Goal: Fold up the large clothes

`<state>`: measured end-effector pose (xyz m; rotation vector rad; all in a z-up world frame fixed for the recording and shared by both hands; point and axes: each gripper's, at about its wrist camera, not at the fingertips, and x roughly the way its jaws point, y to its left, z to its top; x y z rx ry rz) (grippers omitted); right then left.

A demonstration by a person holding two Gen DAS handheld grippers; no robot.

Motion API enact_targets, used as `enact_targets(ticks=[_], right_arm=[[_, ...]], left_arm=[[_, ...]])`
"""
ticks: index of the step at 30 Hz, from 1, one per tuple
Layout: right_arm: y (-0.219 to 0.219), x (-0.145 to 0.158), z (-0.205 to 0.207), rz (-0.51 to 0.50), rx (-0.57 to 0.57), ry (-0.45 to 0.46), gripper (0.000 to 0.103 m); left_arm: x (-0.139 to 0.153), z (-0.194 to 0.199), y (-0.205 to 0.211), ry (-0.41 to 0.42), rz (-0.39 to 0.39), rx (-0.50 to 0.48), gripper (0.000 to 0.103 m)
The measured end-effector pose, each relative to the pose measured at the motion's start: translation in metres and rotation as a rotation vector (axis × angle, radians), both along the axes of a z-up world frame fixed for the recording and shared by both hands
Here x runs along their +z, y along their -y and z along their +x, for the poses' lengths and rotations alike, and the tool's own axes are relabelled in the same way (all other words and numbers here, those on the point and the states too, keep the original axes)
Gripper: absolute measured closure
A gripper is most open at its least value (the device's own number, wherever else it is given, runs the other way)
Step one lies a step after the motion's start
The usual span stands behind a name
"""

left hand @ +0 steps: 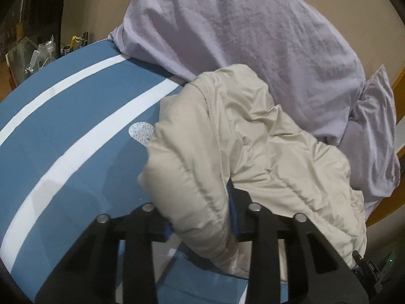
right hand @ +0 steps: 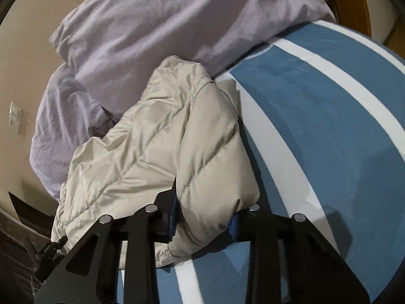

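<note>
Blue-and-white striped bed [left hand: 63, 157] carries the beige puffer jacket [left hand: 240, 152], bunched beside a lilac pillow [left hand: 253, 38]. My left tool [left hand: 200, 217] and right tool [right hand: 202, 215] each pinch a jacket fold. Mid-fold, I judge; next, carry both edges across evenly.

Blue bedsheet [left hand: 63, 157] with white stripes [left hand: 83, 139]. Lavender pillow [left hand: 240, 30] at bed's far end, second pillow [left hand: 374, 136] just beside it. Clutter [left hand: 38, 55] off bed's far-left corner. Wall switch [right hand: 15, 117].

Beige quilted jacket [left hand: 253, 147]; lilac pillow [left hand: 240, 25]; blue bedsheet [left hand: 63, 152] with white stripes; black tools
</note>
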<state>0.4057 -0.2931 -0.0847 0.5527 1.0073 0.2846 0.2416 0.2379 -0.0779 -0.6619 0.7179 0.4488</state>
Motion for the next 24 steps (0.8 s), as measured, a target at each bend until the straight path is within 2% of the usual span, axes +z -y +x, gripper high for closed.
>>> enact_targets(ticks=[3, 8, 15, 20, 23, 24], right_arm=[[-0.005, 0.01, -0.01, -0.011, 0.025, 0.017, 0.075], [-0.01, 0.021, -0.044, -0.001, 0.1, 0.022, 0.076], [-0.013, 0.022, -0.096, 0.024, 0.178, 0.012, 0.076], [-0.012, 0.025, -0.114, 0.017, 0.187, 0.009, 0.075], [-0.012, 0.028, -0.117, -0.015, 0.186, 0.006, 0.068], [-0.011, 0.03, -0.118, -0.027, 0.179, 0.0, 0.063]], left_arm=[[0.008, -0.01, -0.001, 0.013, 0.009, -0.006, 0.075], [0.019, -0.049, -0.006, 0.006, 0.029, -0.018, 0.075], [0.014, -0.12, -0.012, -0.018, 0.038, -0.028, 0.074], [0.012, -0.144, -0.008, -0.027, 0.044, -0.024, 0.073], [0.007, -0.147, -0.007, -0.04, 0.042, -0.01, 0.068], [0.006, -0.148, -0.006, -0.051, 0.047, 0.004, 0.063]])
